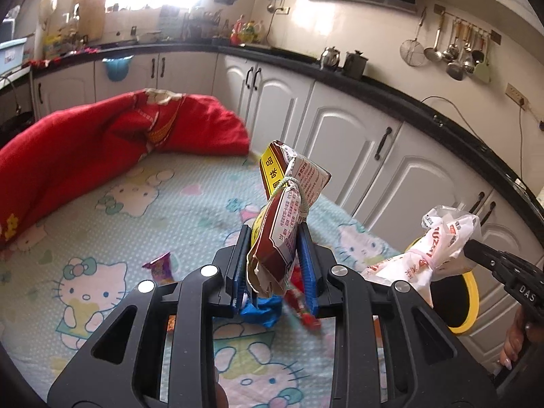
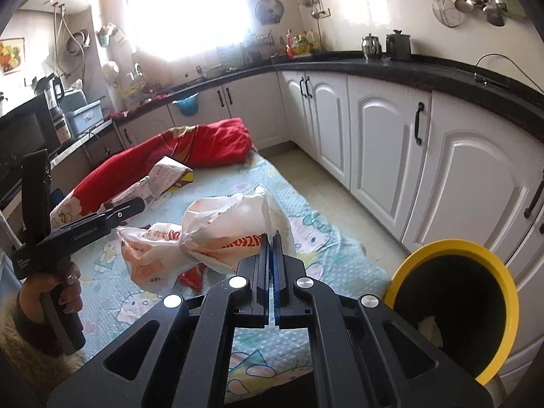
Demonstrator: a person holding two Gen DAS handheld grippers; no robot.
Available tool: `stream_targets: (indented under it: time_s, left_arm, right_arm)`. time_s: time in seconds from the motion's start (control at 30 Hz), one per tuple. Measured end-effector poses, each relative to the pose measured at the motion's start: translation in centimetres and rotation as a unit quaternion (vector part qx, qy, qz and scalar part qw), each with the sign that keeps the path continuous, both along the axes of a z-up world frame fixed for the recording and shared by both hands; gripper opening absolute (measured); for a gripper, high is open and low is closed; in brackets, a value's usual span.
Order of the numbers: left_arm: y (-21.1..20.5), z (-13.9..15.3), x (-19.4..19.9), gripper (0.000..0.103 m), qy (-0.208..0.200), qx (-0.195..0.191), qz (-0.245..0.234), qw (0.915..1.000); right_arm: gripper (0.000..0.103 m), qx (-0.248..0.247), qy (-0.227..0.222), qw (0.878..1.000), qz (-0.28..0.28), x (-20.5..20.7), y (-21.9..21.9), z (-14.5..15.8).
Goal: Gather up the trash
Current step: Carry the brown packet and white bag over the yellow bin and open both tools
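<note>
Left claw (image 1: 275, 238) gripping carton (image 1: 282, 217), angled downward

The brown-and-yellow printed packet (image 1: 277, 238) and the white bag (image 2: 217, 234) with orange lettering hang above a pale mint cartoon-cat sheet (image 1: 102, 210); a red blanket (image 1: 102, 136), a yellow-rimmed black bin (image 2: 455, 302).

Two wrist fisheyes, close above the patterned sheet (image 1: 102, 204), angled down, sharing kitchen cabinets (image 2: 374, 136)
</note>
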State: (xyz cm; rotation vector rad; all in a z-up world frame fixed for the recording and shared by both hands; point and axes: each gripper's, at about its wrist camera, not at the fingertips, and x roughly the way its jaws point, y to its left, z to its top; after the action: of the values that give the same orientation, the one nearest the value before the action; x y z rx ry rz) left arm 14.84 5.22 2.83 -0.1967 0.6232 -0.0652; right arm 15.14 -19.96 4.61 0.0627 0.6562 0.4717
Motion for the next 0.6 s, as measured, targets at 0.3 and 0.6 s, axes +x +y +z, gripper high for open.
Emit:
stream_targets:
  time_s: [0.3,0.6]
  left_arm:
    - [-3.2,2.4,-0.2,0.02,-0.027,0.002,-0.032,0.9991]
    - [-7.6,3.4,0.9,0.02,-0.035,0.005,-0.073,0.9967]
  right_arm:
    - [0.002,0.005,-0.022,0.999,-0.029,-0.4,-3.6,1.7]
    - [0.002,0.009,-0.025,0.997,-0.066,-0.6,-7.8,1.9]
